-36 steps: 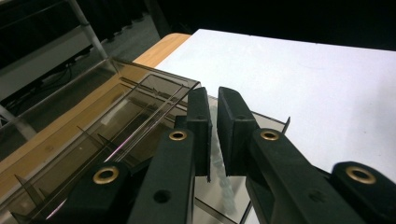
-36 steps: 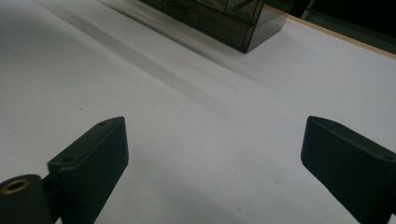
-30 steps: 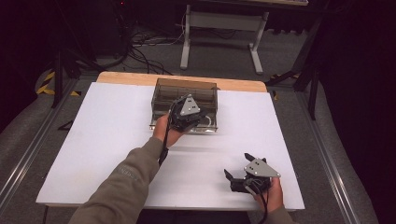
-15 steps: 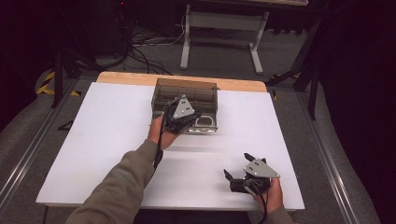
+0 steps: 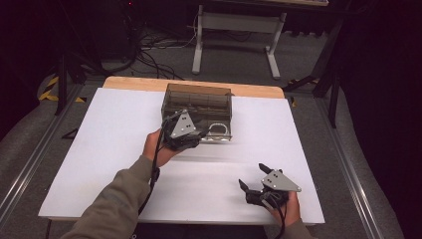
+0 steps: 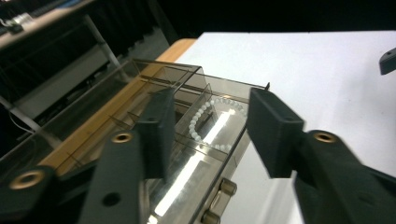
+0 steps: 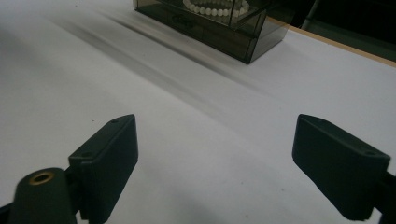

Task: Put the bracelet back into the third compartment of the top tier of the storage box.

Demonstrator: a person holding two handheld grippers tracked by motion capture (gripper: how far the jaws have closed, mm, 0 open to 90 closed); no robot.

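Observation:
A smoked clear box (image 5: 198, 102) with several compartments stands at the back middle of the white table (image 5: 99, 164). A white bead bracelet (image 5: 219, 130) lies in its front part, next to a metal handle (image 6: 219, 200). My left gripper (image 5: 196, 137) hovers just in front of the box. Its jaws have just been opening and press on nothing. In the left gripper view the bracelet (image 6: 205, 121) shows beyond the left gripper (image 6: 205, 135). My right gripper (image 5: 251, 186) rests near the front right edge, open. Its jaws have just closed a little around nothing, and its own view shows the right gripper (image 7: 215, 158) over bare table.
A wooden strip (image 5: 249, 90) runs along the table's far edge behind the box. Beyond it stand a metal frame (image 5: 234, 30) and cables on the floor. The box (image 7: 219, 35) lies far ahead in the right gripper view.
My left gripper has drawn back from the box toward the near left, and its jaws have parted. The right hand has kept still.

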